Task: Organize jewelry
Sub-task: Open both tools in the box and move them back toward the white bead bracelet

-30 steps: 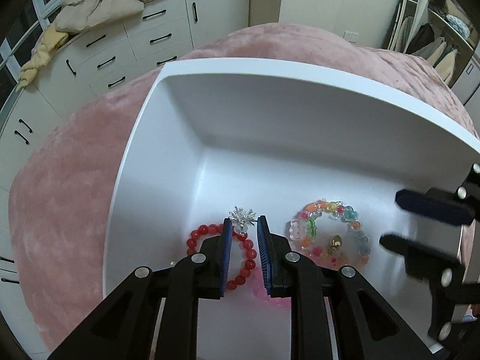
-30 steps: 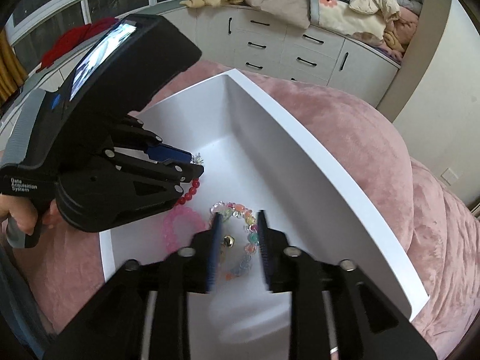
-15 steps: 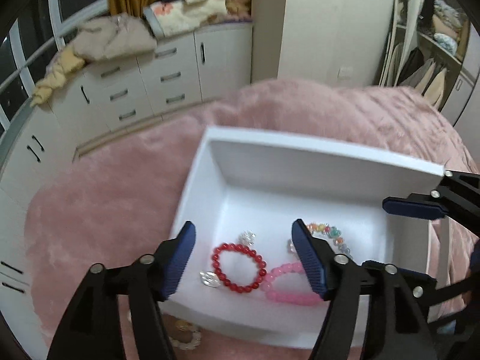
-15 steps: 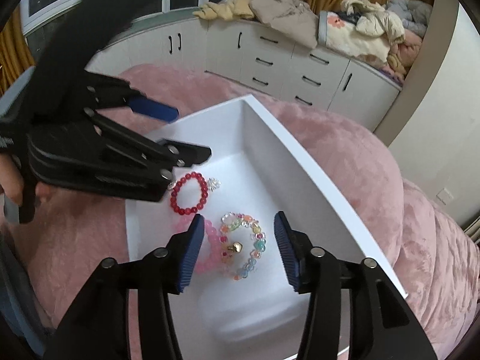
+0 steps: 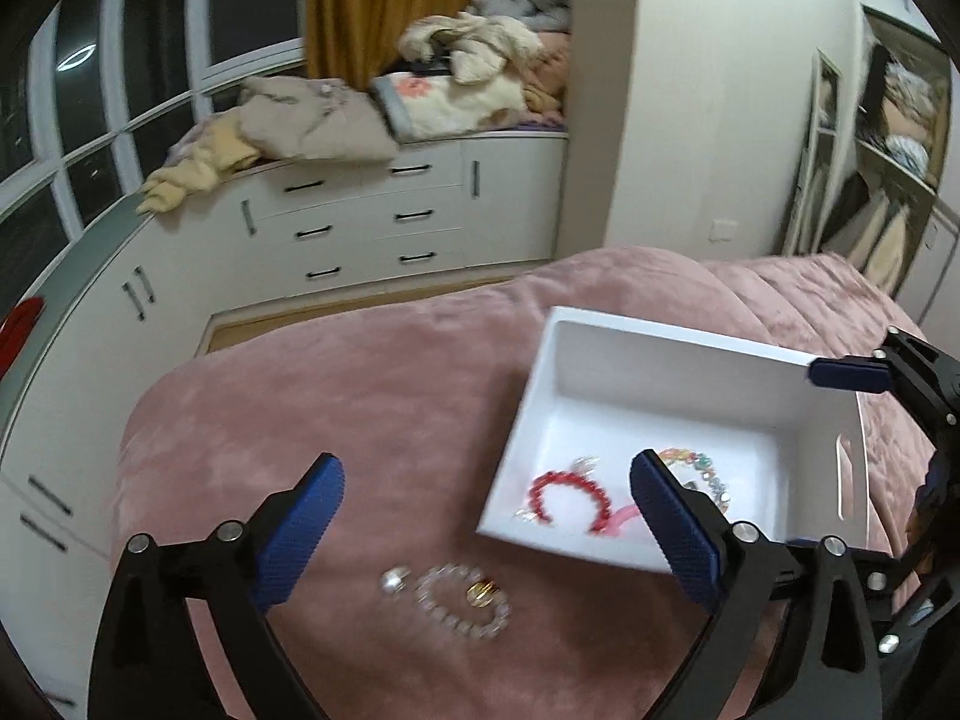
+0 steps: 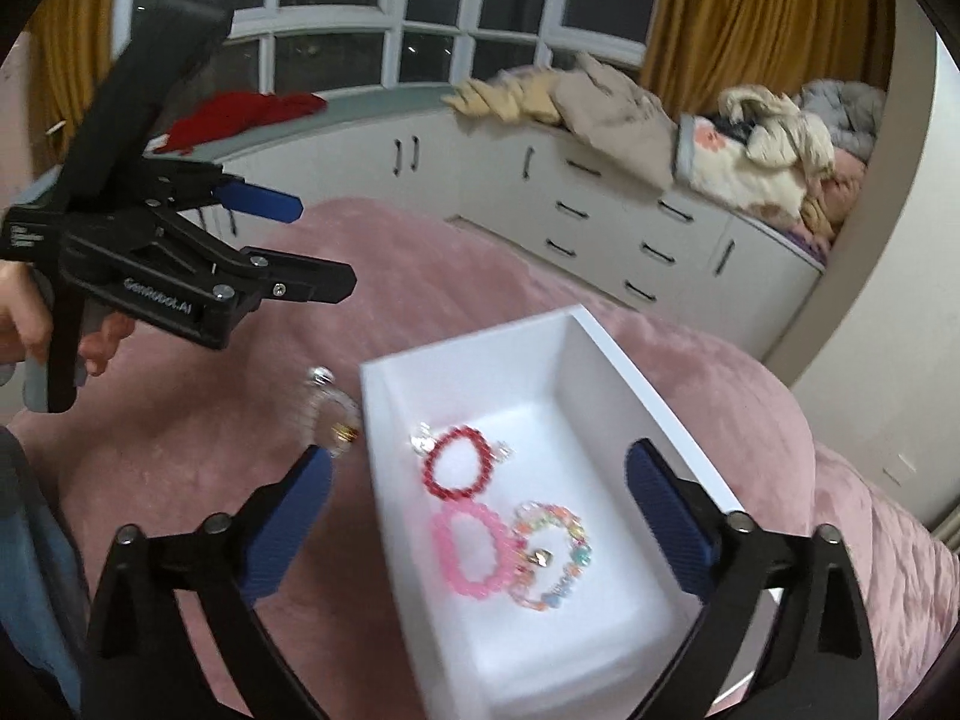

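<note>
Left claw [image 5: 486, 516] spread wide, empty; right claw [image 6: 480, 519] spread wide, empty.

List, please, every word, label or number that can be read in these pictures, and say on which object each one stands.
"GenROBOT.AI": white letters on the side of the left gripper, seen in the right wrist view; slightly blurred, so this reading is my best one.
Small white print of three lines on the rear body of that gripper: too blurred to read.
The white box, the bracelets and the cabinet drawers show no text.
</note>
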